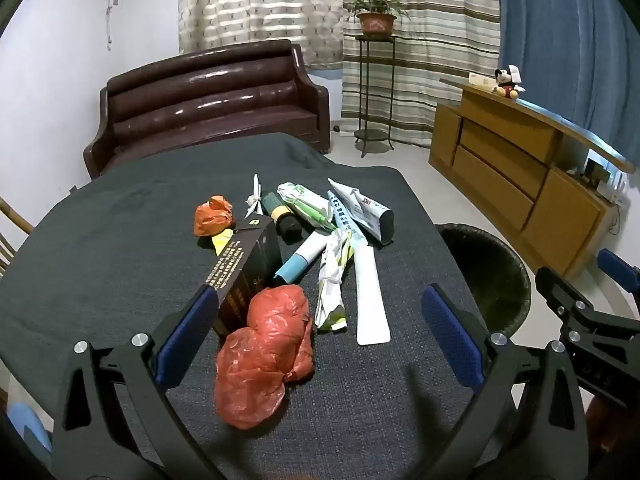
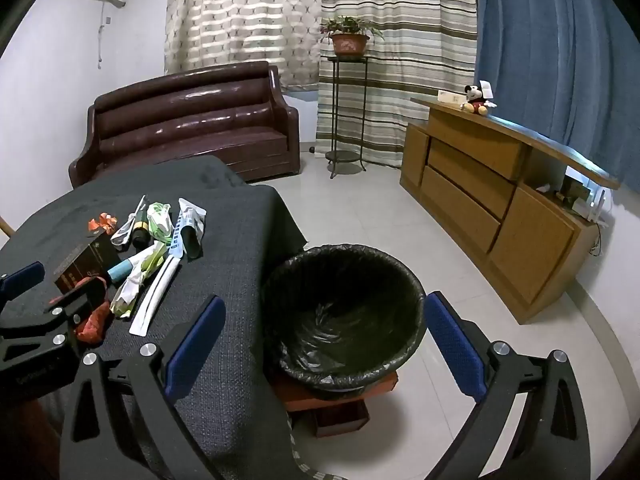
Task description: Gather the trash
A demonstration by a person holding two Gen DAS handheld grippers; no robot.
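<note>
A pile of trash lies on the dark-clothed table (image 1: 100,272): a crumpled red plastic bag (image 1: 266,354), a black box (image 1: 250,264), a small orange bag (image 1: 214,216), a blue-white tube (image 1: 302,258), crumpled wrappers (image 1: 334,280), a white flat strip (image 1: 370,294). My left gripper (image 1: 320,320) is open, its jaws standing either side of the red bag and just above it. My right gripper (image 2: 324,338) is open and empty over the black-lined trash bin (image 2: 344,312), which stands beside the table's right edge. The bin also shows in the left wrist view (image 1: 486,276).
A brown leather sofa (image 1: 212,100) stands behind the table. A wooden cabinet (image 2: 492,208) lines the right wall, with a plant stand (image 2: 346,112) by the curtains. The bin rests on a small red-brown stool (image 2: 340,404) on the tiled floor (image 2: 380,208).
</note>
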